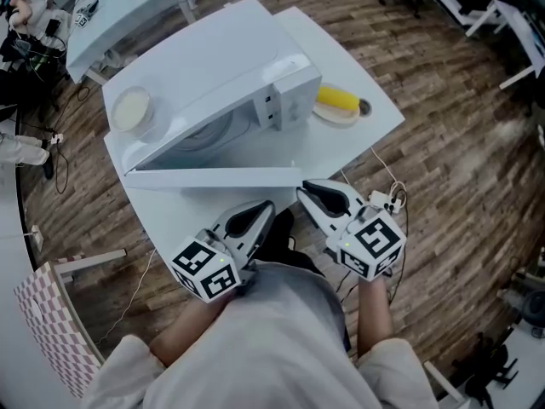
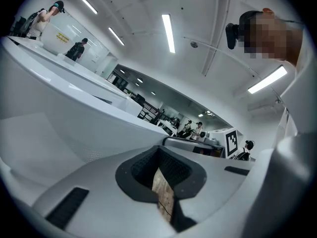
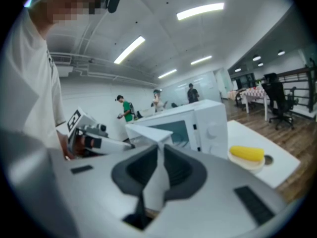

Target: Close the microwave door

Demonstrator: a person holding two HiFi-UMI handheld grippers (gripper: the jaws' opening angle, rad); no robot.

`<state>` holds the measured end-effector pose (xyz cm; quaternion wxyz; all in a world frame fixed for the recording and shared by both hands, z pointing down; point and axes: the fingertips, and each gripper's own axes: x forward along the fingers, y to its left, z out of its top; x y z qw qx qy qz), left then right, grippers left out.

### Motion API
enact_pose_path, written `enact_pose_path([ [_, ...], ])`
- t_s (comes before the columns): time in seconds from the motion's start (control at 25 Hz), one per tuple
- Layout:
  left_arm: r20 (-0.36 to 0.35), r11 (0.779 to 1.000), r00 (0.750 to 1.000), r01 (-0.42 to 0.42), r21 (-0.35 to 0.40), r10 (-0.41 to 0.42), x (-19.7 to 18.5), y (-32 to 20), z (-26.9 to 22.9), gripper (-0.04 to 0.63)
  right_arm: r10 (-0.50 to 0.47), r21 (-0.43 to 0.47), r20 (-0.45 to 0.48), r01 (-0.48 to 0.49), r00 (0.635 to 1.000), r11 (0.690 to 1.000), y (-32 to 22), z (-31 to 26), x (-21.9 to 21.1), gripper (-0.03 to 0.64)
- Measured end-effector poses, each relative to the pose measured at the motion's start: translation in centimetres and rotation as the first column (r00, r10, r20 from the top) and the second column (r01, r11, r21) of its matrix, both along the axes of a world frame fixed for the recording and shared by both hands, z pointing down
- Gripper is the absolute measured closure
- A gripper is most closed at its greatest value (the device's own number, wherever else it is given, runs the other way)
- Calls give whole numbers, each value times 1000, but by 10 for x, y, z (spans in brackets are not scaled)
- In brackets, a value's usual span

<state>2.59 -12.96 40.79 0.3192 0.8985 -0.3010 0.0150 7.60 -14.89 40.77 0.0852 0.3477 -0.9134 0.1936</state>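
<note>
A white microwave (image 1: pixel 230 66) stands on a white table (image 1: pixel 341 152). Its door (image 1: pixel 221 177) hangs wide open, swung out along the table's front edge, and the glass turntable (image 1: pixel 213 130) shows inside. My left gripper (image 1: pixel 267 206) and right gripper (image 1: pixel 304 191) are held close to my body, just short of the door's edge and not touching it. Both are shut with nothing between the jaws. In the right gripper view the microwave (image 3: pixel 203 125) and its door (image 3: pixel 148 130) lie beyond my right gripper (image 3: pixel 159 150). The left gripper (image 2: pixel 159 152) points up past a broad white surface.
A plate with a yellow food item (image 1: pixel 336 105) sits on the table right of the microwave. A round pale dish (image 1: pixel 130 109) rests at the microwave's left. Cables (image 1: pixel 387 196) hang by the table's front right corner. Another white table (image 1: pixel 119 7) stands behind, over wooden floor.
</note>
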Motion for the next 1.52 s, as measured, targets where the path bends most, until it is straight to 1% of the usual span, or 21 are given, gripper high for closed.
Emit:
enact_pose_path([
  [0.56,-2,999,999,39,-19,-39,-15,-19,4,577,16,-16,18,-16,1000,1000,-36,0,4,558],
  [0.84,1,998,999,50,-24,-50,-14,-30,6,577,1,-28,51,0,999,1000,-51,0,5,558],
  [1.0,-17,997,998,63,-47,-64,-14,-39,3,577,-17,-27,49,18,999,999,-58,-1,4,558],
  [1.16,-6,997,998,69,-33,-69,-13,-48,3,577,-29,-27,61,31,998,999,-67,-1,4,558],
  [1.32,-7,996,997,75,-55,-75,-11,-58,6,577,-40,-32,74,43,996,999,-76,0,2,558],
  [1.52,-4,995,997,81,-58,-82,-8,-70,5,577,-55,-31,92,58,994,998,-88,-2,0,558],
])
